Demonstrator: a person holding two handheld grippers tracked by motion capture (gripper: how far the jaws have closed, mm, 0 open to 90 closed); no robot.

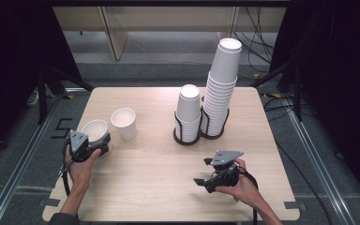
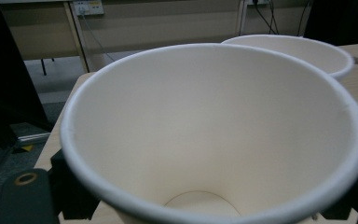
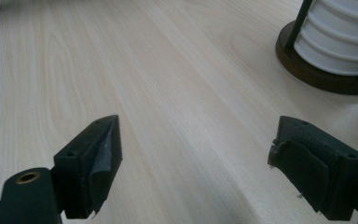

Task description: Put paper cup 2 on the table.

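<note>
A white paper cup (image 1: 95,130) sits between the jaws of my left gripper (image 1: 98,141) at the table's left edge. In the left gripper view its open mouth (image 2: 205,130) faces the camera, with a black jaw against the wall on each side. A second white cup (image 1: 124,123) stands upright just to its right, and its rim (image 2: 298,46) shows behind the held cup. My right gripper (image 1: 202,171) hovers over bare wood near the front right. Its jaws stand wide apart with nothing between them (image 3: 196,163).
Two stacks of white cups stand in a dark wire holder (image 1: 187,137) at the middle back: a short stack (image 1: 188,110) and a tall leaning one (image 1: 221,89). The holder's base (image 3: 317,70) lies ahead and to the right of the right gripper. The table (image 1: 145,178) is light wood.
</note>
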